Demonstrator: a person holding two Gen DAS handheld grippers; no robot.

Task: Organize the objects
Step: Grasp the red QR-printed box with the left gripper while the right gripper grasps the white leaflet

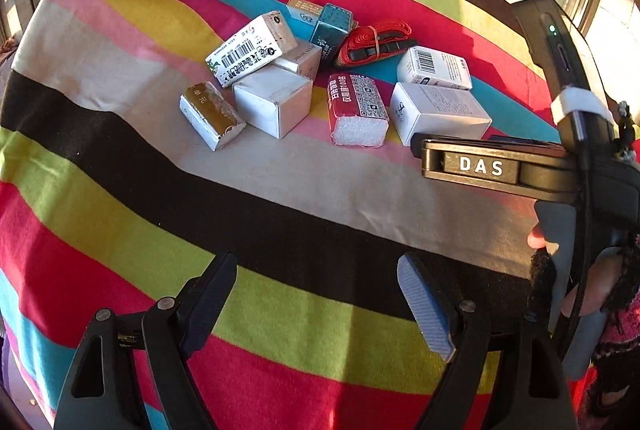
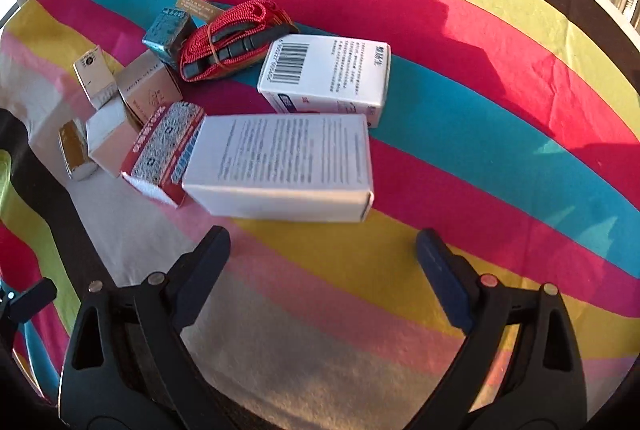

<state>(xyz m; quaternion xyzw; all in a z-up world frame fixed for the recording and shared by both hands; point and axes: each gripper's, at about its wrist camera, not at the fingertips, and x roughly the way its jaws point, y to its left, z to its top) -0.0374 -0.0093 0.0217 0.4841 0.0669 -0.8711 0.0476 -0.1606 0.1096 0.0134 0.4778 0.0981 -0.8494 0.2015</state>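
Note:
Several small boxes lie clustered on a striped cloth [image 1: 120, 222]. Nearest my right gripper [image 2: 322, 254] is a long white box with fine print [image 2: 280, 166], just beyond its open, empty fingers. Beside that box sit a red packet with a QR code [image 2: 168, 146] and a white barcode box [image 2: 328, 74]. A bundled red strap [image 2: 228, 38] and a teal box [image 2: 166, 30] lie farther back. My left gripper [image 1: 316, 284] hangs open and empty well short of the pile, with a plain white box [image 1: 274, 102] and a gold-and-white box [image 1: 212, 114] ahead.
The other hand-held gripper body marked DAS [image 1: 480, 166] and a person's hand [image 1: 580, 294] fill the right of the left wrist view, close to the white box [image 1: 438, 110]. Windows ring the far edge of the table. Bare striped cloth [image 2: 500, 150] lies right of the pile.

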